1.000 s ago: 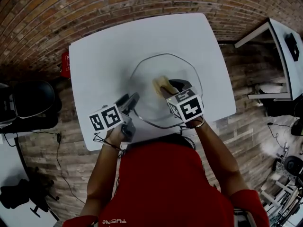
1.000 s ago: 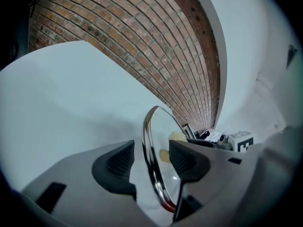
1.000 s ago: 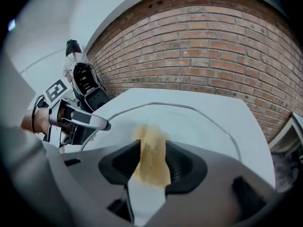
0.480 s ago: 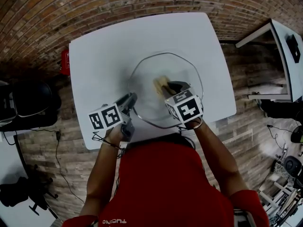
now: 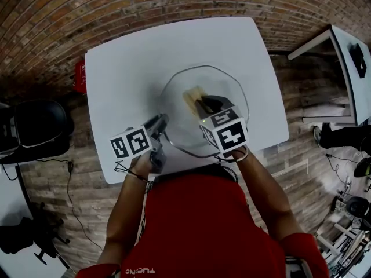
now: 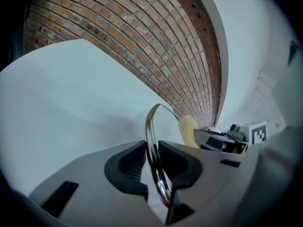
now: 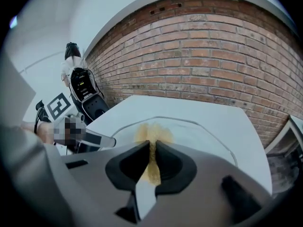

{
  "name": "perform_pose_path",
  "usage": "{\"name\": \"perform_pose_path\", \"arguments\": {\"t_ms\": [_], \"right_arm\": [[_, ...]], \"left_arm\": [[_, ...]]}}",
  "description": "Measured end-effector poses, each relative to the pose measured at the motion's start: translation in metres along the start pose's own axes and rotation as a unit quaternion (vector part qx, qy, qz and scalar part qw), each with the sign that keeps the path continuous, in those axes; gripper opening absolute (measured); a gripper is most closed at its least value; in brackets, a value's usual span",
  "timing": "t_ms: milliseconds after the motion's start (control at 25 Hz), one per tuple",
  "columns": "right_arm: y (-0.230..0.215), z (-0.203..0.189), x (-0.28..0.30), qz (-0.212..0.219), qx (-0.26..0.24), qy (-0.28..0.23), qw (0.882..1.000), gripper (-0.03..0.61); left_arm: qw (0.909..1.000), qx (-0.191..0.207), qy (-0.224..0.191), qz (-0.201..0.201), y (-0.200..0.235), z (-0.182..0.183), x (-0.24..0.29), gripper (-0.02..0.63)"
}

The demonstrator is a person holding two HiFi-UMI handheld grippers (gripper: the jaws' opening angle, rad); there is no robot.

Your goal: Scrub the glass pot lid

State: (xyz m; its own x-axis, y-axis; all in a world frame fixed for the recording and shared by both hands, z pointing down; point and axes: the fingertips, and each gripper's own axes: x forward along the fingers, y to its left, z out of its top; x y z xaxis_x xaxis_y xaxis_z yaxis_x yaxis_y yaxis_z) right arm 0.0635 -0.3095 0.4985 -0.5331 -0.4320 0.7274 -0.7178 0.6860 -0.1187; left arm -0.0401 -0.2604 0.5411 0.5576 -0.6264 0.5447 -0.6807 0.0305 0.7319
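1. My left tool point(image 6: 152, 163) has just been closing and now pinches the metal rim of the glass pot lid point(image 5: 226, 91) tight.
2. My right tool point(image 7: 152, 161) has just been closing too. It is narrow, clamped on a yellow sponge point(image 7: 151, 132) that sticks out ahead of its tips.
3. The lid spreads over the white worktop point(image 5: 127, 68), ahead and to the right of my left tool. The sponge shows over the glass, just ahead of my right tool.

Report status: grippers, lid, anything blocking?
Left gripper: fingers have just been closing, clamped on metal rim of round glass pot lid. Right gripper: fingers have just been closing, pinching yellow sponge over lid. Nothing in the way seen.
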Motion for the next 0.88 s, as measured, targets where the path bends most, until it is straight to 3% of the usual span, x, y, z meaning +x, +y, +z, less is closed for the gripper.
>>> {"name": "perform_pose_path", "arguments": {"t_ms": [240,520,880], "right_arm": [[0.019,0.027,0.025,0.013,0.013,-0.013,1.0,0.052],[0.036,0.031,0.057,0.012,-0.012,0.0,1.0,0.052],[-0.015,0.021,0.057,-0.042,0.004,0.018,0.999,0.052]], "left_arm": [[1.0,0.0,0.002,0.001,0.0,0.0,0.0,0.09],[1.0,0.002,0.008,0.0,-0.001,0.0,0.0,0.091],[0.9999,0.003,0.016,-0.004,0.001,0.006,0.001,0.091]]}}
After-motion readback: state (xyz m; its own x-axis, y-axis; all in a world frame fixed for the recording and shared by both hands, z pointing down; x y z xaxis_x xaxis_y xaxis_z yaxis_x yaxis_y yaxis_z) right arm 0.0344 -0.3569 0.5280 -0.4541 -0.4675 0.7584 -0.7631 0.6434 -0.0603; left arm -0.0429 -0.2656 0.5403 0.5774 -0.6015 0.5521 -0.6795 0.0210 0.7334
